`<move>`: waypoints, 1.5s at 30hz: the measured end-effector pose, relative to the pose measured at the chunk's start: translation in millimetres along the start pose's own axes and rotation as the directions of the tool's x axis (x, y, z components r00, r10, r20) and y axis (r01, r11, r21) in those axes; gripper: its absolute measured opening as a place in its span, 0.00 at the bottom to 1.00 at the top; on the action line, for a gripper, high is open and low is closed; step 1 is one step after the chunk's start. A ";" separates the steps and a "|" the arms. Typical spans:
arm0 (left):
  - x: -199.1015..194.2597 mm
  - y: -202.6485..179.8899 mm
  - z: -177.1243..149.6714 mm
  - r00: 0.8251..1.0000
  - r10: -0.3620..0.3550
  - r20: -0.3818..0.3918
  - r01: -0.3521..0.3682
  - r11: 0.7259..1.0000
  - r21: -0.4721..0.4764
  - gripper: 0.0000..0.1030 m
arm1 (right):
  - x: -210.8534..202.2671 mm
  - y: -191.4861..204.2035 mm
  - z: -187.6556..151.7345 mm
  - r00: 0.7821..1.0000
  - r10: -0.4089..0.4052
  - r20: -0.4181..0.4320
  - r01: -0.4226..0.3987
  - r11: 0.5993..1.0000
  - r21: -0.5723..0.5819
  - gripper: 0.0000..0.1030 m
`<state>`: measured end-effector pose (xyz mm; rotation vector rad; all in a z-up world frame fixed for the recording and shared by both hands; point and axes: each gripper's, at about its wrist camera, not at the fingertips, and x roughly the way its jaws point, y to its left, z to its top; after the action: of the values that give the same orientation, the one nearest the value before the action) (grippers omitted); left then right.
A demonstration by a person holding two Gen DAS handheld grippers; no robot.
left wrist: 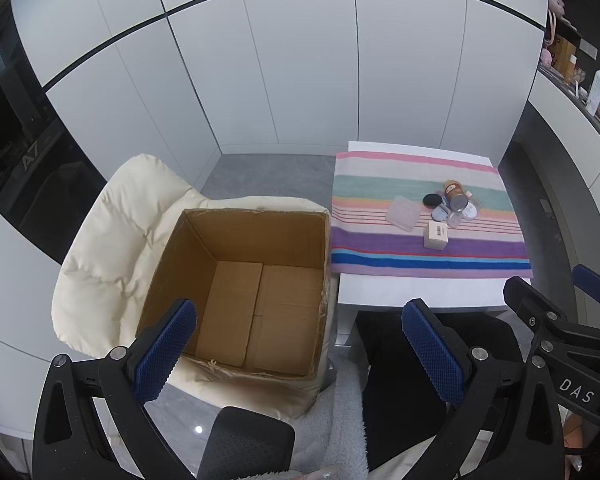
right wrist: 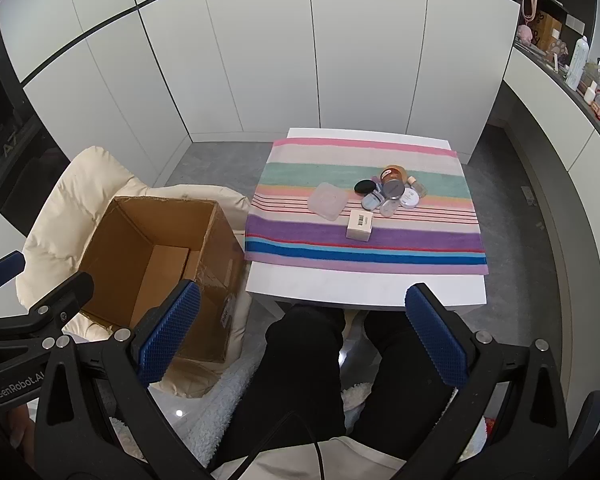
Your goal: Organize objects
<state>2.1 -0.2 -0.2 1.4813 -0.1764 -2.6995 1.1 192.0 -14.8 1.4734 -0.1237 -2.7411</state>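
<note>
An open, empty cardboard box [left wrist: 256,280] stands on a cream cushioned chair [left wrist: 112,232], left of a small white table [right wrist: 364,288]. On the table's striped cloth [right wrist: 364,244] lies a cluster of small cosmetics: a white carton [right wrist: 359,225], a clear square case [right wrist: 327,201], a black round compact [right wrist: 365,187], a brown jar [right wrist: 393,176] and several small pots. My left gripper [left wrist: 300,352] is open and empty, hovering above the box's near edge. My right gripper [right wrist: 300,336] is open and empty, above the person's lap in front of the table.
White cabinet doors [right wrist: 300,60] stand behind the table. A counter with bottles [right wrist: 580,64] runs along the right. The person's dark-trousered legs [right wrist: 308,360] are under the table's near edge. Grey floor [right wrist: 220,156] lies between chair and wall.
</note>
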 end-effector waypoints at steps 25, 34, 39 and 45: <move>2.6 -0.2 -1.3 1.000 0.007 -0.003 -0.007 1.000 0.004 1.00 | 1.9 0.0 -2.0 1.000 0.008 0.000 -0.008 1.000 0.004 1.00; 2.3 -3.1 -2.8 1.000 0.007 -0.001 -0.007 1.000 0.005 1.00 | 2.1 -1.0 -1.9 1.000 0.010 -0.001 -0.010 1.000 0.005 1.00; 2.1 -3.4 -2.8 1.000 0.007 -0.002 -0.007 1.000 0.005 1.00 | 2.2 -1.7 -1.6 1.000 0.010 -0.002 -0.010 1.000 0.005 1.00; 1.8 -3.6 -2.3 1.000 0.005 0.000 -0.005 1.000 0.007 1.00 | 2.3 -1.5 -1.7 1.000 0.010 -0.001 -0.010 1.000 0.004 1.00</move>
<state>3.1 3.0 -3.4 1.4807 -0.1901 -2.6979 1.2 193.3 -17.7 1.4708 -0.1360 -2.7339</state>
